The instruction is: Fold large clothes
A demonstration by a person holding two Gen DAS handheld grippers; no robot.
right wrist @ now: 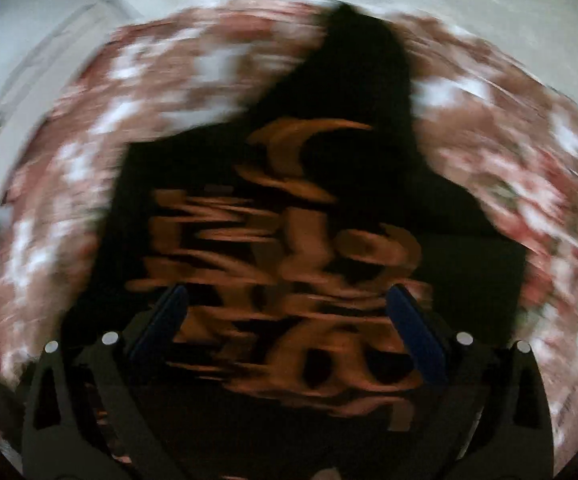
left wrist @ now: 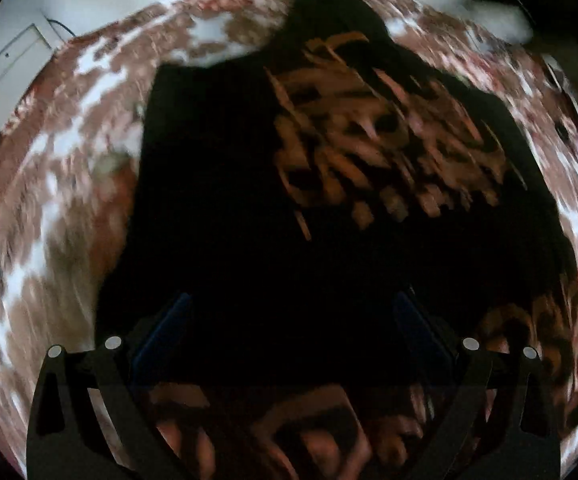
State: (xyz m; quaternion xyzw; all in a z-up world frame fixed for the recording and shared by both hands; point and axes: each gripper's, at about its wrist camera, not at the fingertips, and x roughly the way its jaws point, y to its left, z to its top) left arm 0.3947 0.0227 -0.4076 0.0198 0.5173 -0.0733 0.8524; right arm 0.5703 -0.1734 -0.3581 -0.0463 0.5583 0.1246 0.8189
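both views blurry. the black garment [left wrist: 217, 200] with its orange print [right wrist: 289, 264] lies spread on the red-and-white patterned cover [left wrist: 49, 184]. the left gripper [left wrist: 289, 312] has jaws wide, holding nothing; the right gripper [right wrist: 287, 308] likewise gapes empty above the print. best to pick an edge, pinch one layer only, and fold across evenly.

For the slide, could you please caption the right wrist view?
Open right tongs above a black garment with orange print, spread on a red-and-white patterned cover.
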